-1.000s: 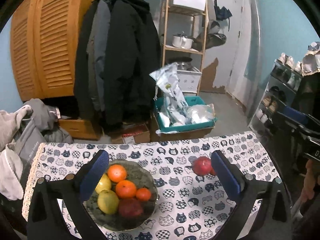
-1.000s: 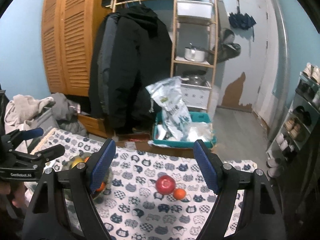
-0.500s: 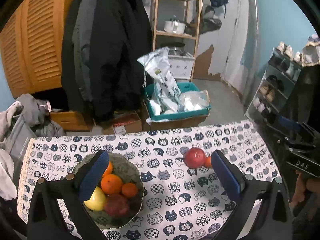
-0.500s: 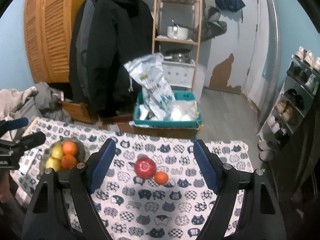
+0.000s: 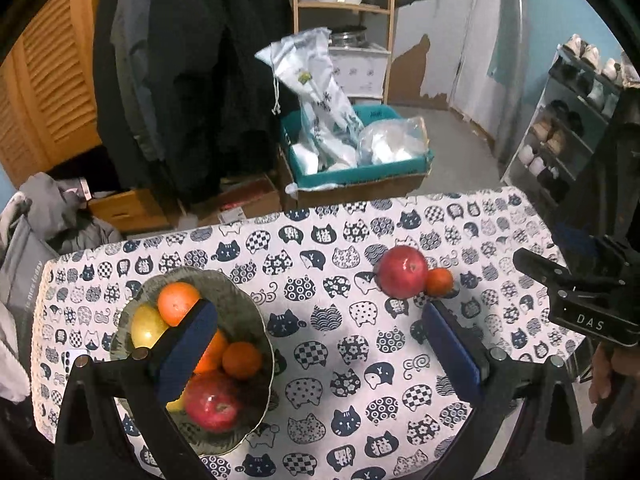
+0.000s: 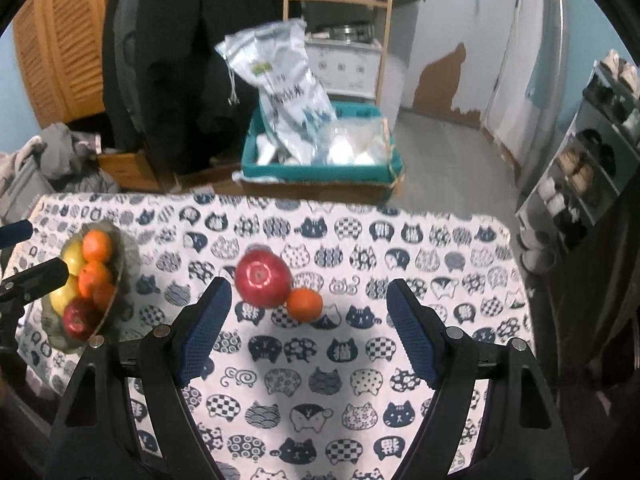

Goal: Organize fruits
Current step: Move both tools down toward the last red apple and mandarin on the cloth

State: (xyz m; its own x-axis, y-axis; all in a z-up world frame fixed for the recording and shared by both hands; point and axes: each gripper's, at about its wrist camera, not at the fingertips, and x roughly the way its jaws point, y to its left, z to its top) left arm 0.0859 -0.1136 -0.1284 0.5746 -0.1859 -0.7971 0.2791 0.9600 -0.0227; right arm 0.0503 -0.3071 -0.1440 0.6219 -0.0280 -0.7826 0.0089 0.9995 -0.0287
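Table covering: white cloth printed with navy cat faces (image 6: 320, 384), flat and matte, spread over the whole tabletop.

Loose fruit: one large glossy red apple (image 6: 263, 283), round, stem dimple facing up, touching a small smooth orange tangerine (image 6: 305, 304) at its right; both rest on the cloth near the table's middle.

Bowl: shallow scalloped grey-green glass bowl (image 5: 240, 308) at the table's left end, heaped with two orange citrus, a smaller tangerine, yellow-green fruit and a second red apple (image 5: 210, 406). Its near-left part is hidden behind a finger of the left gripper.

Left gripper (image 5: 320, 356): black plastic frame, blue textured pads, jaws spread wide with nothing between them, above bowl and cloth.

Right gripper (image 6: 308, 332): same build, jaws wide apart, empty; the loose apple and tangerine lie just beyond its pads, apart from them. In the left wrist view it shows at the right edge, cut off, with a person's hand (image 5: 604, 372) partly visible below it.

Surroundings beyond the table: teal-rimmed cardboard box (image 6: 320, 172) holding a crinkled white printed bag and clear plastic bags; dark coats hanging; slatted wooden doors; wooden shelf with a white pot; shoe rack at right. Background blurred in the right wrist view; bag lettering unreadable.
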